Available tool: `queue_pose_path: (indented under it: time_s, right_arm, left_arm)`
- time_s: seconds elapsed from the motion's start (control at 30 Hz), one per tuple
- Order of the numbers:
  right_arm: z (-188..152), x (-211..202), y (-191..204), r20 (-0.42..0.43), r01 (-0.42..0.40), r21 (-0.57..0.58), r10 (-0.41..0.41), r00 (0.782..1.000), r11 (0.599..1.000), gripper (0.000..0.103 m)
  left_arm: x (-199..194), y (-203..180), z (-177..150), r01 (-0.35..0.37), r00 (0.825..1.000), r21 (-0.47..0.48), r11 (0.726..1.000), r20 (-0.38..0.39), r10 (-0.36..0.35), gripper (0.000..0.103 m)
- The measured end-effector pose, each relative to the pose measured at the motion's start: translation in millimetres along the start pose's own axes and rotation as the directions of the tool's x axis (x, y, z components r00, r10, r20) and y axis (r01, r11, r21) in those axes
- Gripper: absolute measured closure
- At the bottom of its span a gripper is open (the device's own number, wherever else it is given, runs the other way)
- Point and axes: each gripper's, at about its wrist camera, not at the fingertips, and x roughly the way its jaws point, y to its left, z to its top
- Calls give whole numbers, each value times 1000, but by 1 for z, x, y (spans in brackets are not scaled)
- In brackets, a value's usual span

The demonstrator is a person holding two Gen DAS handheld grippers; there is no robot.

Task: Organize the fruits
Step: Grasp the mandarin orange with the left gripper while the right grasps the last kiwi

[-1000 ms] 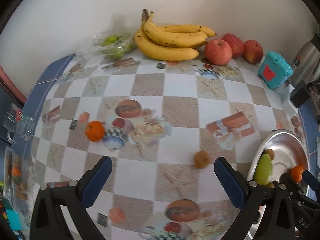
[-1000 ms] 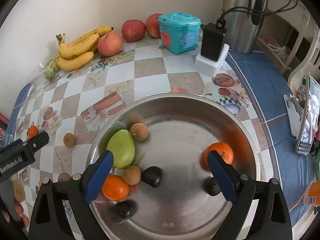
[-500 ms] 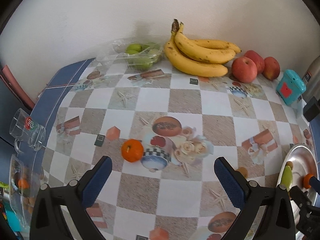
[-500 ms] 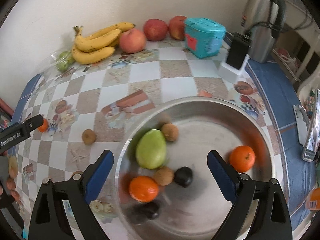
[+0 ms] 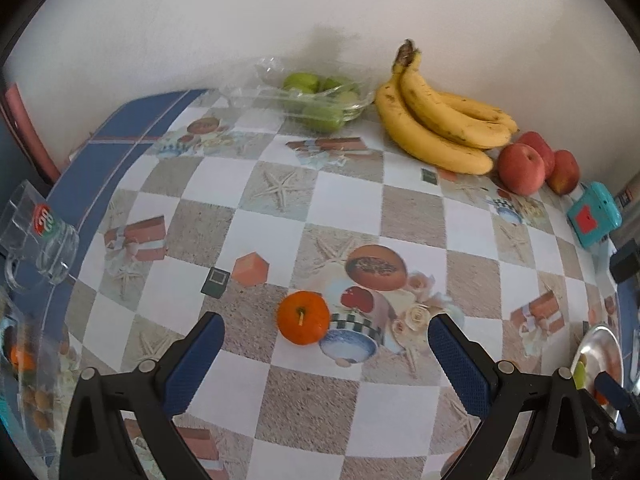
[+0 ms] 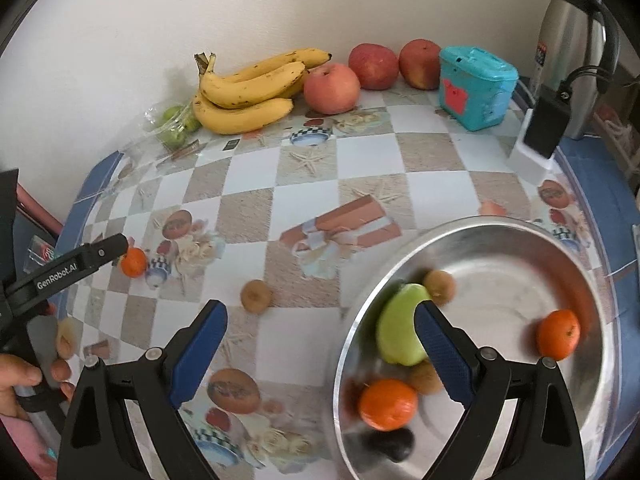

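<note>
A small orange tangerine (image 5: 303,317) lies on the checkered tablecloth, just ahead of my open, empty left gripper (image 5: 325,344); it also shows in the right wrist view (image 6: 134,262), next to the left gripper's finger (image 6: 100,252). My right gripper (image 6: 320,334) is open and empty above the table, left of the steel bowl (image 6: 520,228). The bowl holds a green mango (image 6: 400,328), two tangerines (image 6: 387,404) (image 6: 558,334), brown fruits (image 6: 439,286) and a dark fruit (image 6: 390,444). A brown fruit (image 6: 256,296) lies on the cloth ahead of the right gripper.
Bananas (image 5: 436,124), red apples (image 5: 522,168), a clear tray of green fruit (image 5: 320,100) and a teal box (image 5: 594,216) line the back wall. A glass mug (image 5: 38,236) stands at the left edge. A kettle (image 6: 572,40) and charger (image 6: 546,128) stand back right.
The left gripper has swung left and closed in on the loose tangerine. The right gripper has moved left off the bowl, which now sits to its right.
</note>
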Motion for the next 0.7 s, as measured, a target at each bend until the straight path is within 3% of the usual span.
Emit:
queue_pose_path:
  time_s: [0.1,0.2,0.47,0.7]
  right_arm:
    - [3,6,12,4,-18,-24,18,1000,1000,10]
    - [7,14,27,0,-29,-63,29,1000,998,25]
    - [-1,54,55,-85,-3,-163,-11,996,987,38]
    - [-6,66,54,-115,14,-173,-34,993,985,56]
  left_arm:
    - [12,5,0,8,1000,-16,1000,-29,-9,13]
    - [23,6,-1,17,998,-21,1000,-55,-18,15]
    - [46,13,-4,12,995,-38,999,-101,-15,27]
    - [51,14,-6,16,994,-43,999,-112,-21,55]
